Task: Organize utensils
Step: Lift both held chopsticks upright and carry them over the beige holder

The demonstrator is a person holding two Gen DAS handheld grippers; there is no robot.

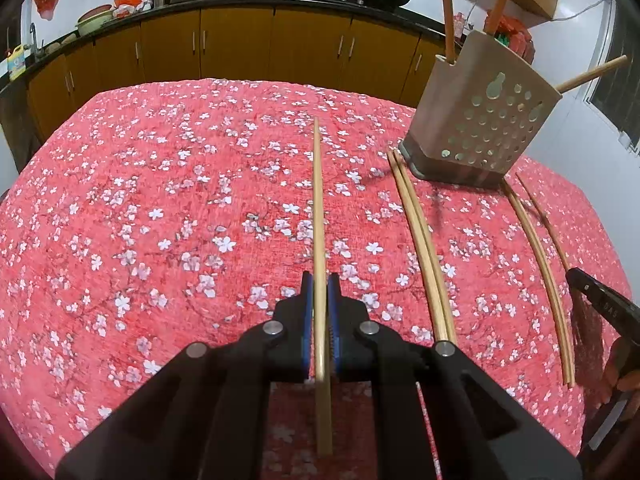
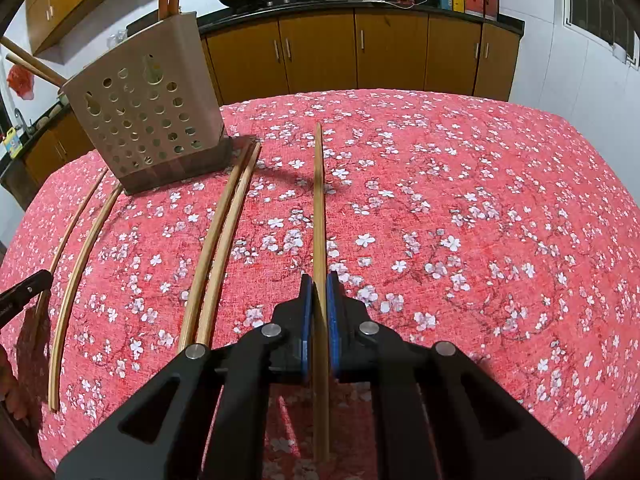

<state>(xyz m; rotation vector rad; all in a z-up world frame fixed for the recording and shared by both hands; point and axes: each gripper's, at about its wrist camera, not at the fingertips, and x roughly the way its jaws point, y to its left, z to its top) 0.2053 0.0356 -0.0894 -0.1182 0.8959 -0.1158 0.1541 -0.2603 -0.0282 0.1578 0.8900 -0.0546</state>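
Now: left tongs (image 1: pixel 319 304) clamped on chopstick (image 1: pixel 318 200), right tongs (image 2: pixel 319 304) likewise on another chopstick (image 2: pixel 319 208). Holder (image 1: pixel 476 120) at far counter (image 1: pixel 160 200) edge. Keep sticks level, tip into holder top slowly.

Bright, even indoor light; soft shadows fall beside the utensil holder (image 1: pixel 478 120). Strong fisheye bending, dark vignetted corners, held chopstick (image 2: pixel 319 208) slightly blurred.

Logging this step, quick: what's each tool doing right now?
Left tool: closed on a chopstick.
Right tool: closed on another chopstick.
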